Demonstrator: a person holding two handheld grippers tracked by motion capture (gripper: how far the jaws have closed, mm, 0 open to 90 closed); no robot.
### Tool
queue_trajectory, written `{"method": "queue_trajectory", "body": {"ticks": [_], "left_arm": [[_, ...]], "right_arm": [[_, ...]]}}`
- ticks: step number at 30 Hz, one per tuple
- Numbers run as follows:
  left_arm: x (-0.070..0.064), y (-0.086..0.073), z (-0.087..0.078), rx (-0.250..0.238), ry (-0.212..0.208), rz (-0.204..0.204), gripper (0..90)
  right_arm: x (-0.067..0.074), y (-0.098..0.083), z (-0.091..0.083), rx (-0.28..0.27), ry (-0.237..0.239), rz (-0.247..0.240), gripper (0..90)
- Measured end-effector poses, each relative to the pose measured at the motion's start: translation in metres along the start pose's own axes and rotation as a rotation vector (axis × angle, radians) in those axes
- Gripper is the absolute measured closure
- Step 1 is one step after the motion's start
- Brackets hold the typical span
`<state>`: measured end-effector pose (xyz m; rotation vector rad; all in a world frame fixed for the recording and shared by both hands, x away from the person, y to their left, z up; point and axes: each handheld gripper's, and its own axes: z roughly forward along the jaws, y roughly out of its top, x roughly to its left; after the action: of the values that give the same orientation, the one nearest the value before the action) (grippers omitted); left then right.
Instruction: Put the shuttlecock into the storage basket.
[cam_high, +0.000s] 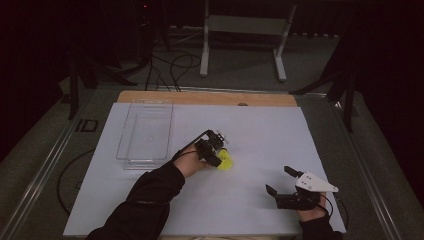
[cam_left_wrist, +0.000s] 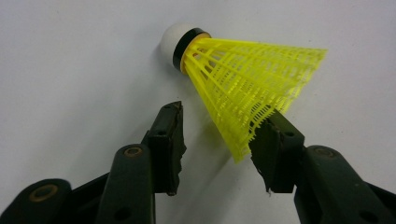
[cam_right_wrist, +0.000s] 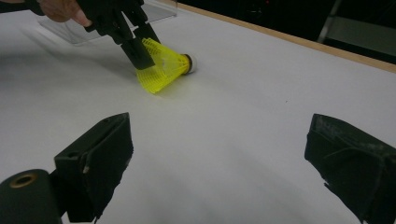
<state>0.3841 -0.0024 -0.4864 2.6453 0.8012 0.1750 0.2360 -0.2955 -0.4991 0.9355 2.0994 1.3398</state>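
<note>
Yellow shuttlecock (cam_left_wrist: 243, 88) between tilted left gripper (cam_left_wrist: 219, 140) jaws, half-closed.

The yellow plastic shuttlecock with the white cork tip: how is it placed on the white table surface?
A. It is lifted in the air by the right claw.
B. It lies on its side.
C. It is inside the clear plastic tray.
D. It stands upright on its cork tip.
B: the yellow plastic shuttlecock lies on its side on the white table surface, with its skirt edge between the jaws of the left claw.
</note>
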Motion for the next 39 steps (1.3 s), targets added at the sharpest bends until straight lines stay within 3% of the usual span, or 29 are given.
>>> {"method": "queue_trajectory", "body": {"ticks": [19, 29, 39], "left_arm": [[0.003, 0.006, 0.015, 0.048, -0.006, -0.012, 74.1], [0.003, 0.011, 0.012, 0.088, -0.001, 0.002, 88.2], [0.001, 0.015, 0.002, 0.108, -0.025, 0.034, 90.0]], "right_arm": [[0.000, 0.000, 0.001, 0.003, -0.005, 0.002, 7.8], [0.000, 0.000, 0.001, 0.007, -0.005, 0.005, 7.8], [0.000, 0.000, 0.000, 0.008, -0.007, 0.003, 7.8]]}}
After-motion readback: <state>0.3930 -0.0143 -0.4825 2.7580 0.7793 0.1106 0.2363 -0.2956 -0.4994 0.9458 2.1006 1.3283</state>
